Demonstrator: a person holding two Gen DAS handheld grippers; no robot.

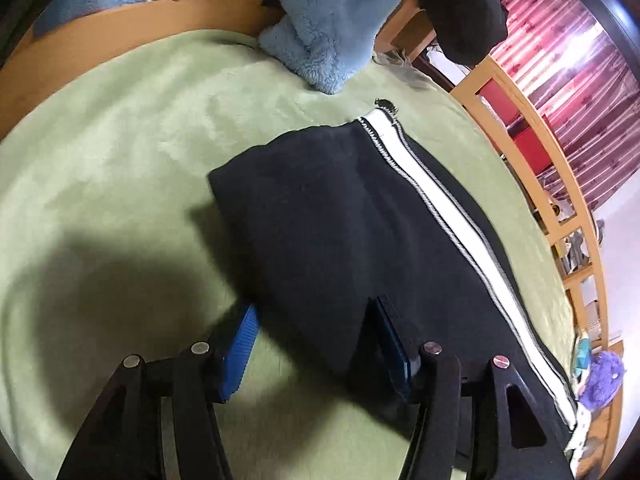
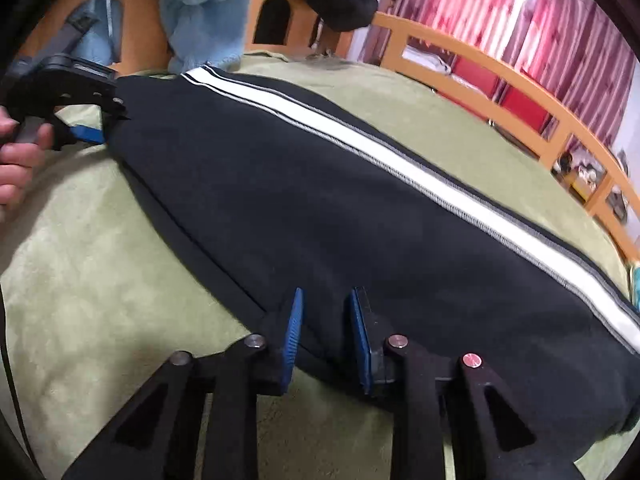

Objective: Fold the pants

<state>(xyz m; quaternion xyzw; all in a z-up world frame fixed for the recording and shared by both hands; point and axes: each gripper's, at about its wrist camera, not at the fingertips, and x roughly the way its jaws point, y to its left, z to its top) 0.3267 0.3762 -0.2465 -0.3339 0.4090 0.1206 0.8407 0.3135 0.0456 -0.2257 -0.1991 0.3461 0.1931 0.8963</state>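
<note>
The only thing that carries anything is the bed (image 1: 120, 152), covered in a pale green blanket and framed by a light wooden rail (image 2: 472, 60). On it lie the pants (image 1: 320, 208), and at twelve o'clock in the left wrist view a fluffy light blue garment (image 1: 320, 32) hangs down onto the blanket from the headboard side, with a black cloth (image 1: 464, 28) just beside it at one o'clock. A purple fuzzy item (image 1: 600, 376) sits at the rail at four o'clock. Red-striped curtains (image 2: 480, 4) fill the two o'clock corner of the right wrist view.

The pants are black, with a broad white stripe (image 2: 360, 136) edged in grey stitching running along one side. They lie flat and lengthwise on the blanket, stretching from ten o'clock to four o'clock in the right wrist view, with the legs stacked one on the other as far as can be told.

The left claw (image 1: 316, 344) has its blue pads spread wide: the right pad rests on the black fabric and the left pad is over bare blanket, with the cloth's edge between them. The right claw (image 2: 326, 340) is parted more narrowly, straddling the near edge of the pants without pinching it. In the right wrist view the left claw appears at nine o'clock, held by a hand (image 2: 18, 160).
</note>
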